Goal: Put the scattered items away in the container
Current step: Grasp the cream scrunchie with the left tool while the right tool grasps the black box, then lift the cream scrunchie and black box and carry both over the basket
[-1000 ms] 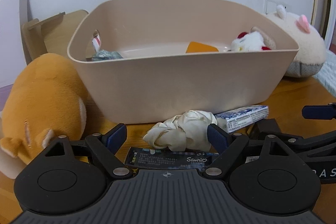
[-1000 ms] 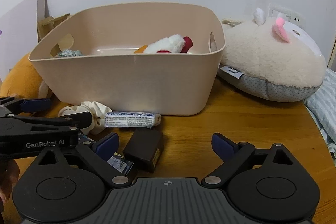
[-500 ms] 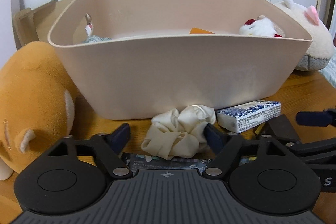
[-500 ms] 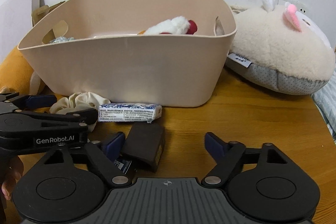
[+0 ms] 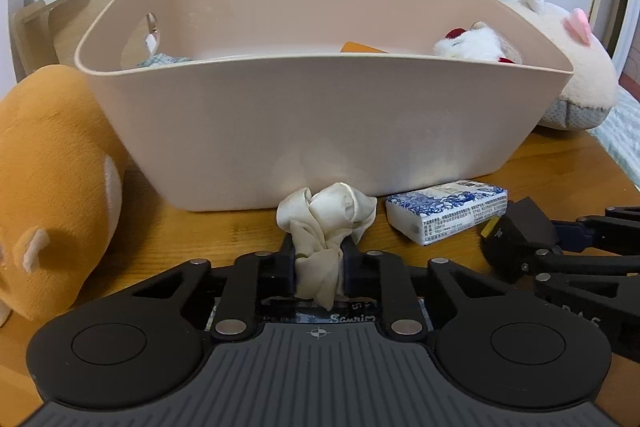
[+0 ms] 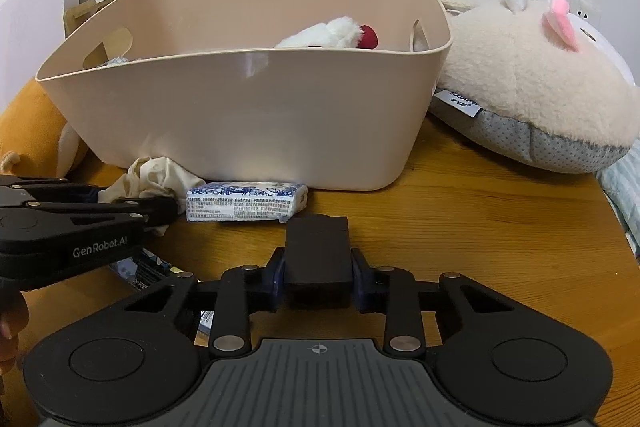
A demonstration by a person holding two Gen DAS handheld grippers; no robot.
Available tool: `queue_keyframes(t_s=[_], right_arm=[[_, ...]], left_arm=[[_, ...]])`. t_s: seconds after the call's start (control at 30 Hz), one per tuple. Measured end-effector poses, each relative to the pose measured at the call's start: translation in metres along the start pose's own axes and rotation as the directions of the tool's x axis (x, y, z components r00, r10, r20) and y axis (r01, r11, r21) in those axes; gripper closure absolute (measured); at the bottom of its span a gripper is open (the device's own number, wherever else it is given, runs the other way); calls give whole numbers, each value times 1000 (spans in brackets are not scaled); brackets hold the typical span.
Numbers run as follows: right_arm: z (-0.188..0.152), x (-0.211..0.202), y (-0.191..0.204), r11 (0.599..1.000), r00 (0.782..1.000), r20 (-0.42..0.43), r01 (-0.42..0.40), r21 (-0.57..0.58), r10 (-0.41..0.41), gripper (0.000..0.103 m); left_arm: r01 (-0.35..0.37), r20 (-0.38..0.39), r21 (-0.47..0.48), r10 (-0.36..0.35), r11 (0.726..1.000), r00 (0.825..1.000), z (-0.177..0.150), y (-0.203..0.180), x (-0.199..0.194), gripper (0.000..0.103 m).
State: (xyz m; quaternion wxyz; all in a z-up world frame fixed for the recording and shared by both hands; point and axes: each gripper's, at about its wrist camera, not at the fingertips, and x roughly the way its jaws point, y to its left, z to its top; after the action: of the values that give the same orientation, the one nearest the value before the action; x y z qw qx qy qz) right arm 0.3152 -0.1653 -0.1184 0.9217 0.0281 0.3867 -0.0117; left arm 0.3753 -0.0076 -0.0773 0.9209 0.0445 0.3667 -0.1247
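A beige plastic tub [image 5: 320,115] [image 6: 248,115] stands on the wooden table, holding a white and red plush [image 5: 472,45] [image 6: 332,35] and other small items. In the left wrist view my left gripper [image 5: 319,269] is shut on a cream fabric scrunchie [image 5: 326,223] just in front of the tub. In the right wrist view my right gripper [image 6: 318,279] is shut on a small dark brown box [image 6: 318,251]. A blue and white tissue pack [image 5: 448,211] [image 6: 246,202] lies between the two, against the tub's base. A dark printed card [image 5: 352,317] lies under the left gripper.
An orange plush [image 5: 52,183] lies left of the tub. A large cream plush with a pink ear [image 6: 532,83] sits to its right. Striped bedding [image 6: 624,187] borders the table's right edge. A cardboard piece [image 5: 68,23] leans behind the tub.
Both grippers went from wide open to shut: the left pinched the scrunchie, bunching it upright, and the right clamped the dark box, which now sits centred between its pads.
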Motion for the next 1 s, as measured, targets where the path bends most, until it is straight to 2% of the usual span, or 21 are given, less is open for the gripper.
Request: queue_keyframes(t_s=[0.43,0.7,1.0], right_arm=[[-11,-26,-9,1000,1000,24,-12,22,12,74],[-8,-61,-9,999,996,87,-35,19,33,74],[15,-102,-5,998,981,183,-56,-20,59,74]], left_arm=[[-19,30,-62,20,998,999,-13,8,-31,88],[-18,109,-41,23,999,994,-1,3,-73,88],[-22,215,10,20,1000,976,23,-10,-115,88]])
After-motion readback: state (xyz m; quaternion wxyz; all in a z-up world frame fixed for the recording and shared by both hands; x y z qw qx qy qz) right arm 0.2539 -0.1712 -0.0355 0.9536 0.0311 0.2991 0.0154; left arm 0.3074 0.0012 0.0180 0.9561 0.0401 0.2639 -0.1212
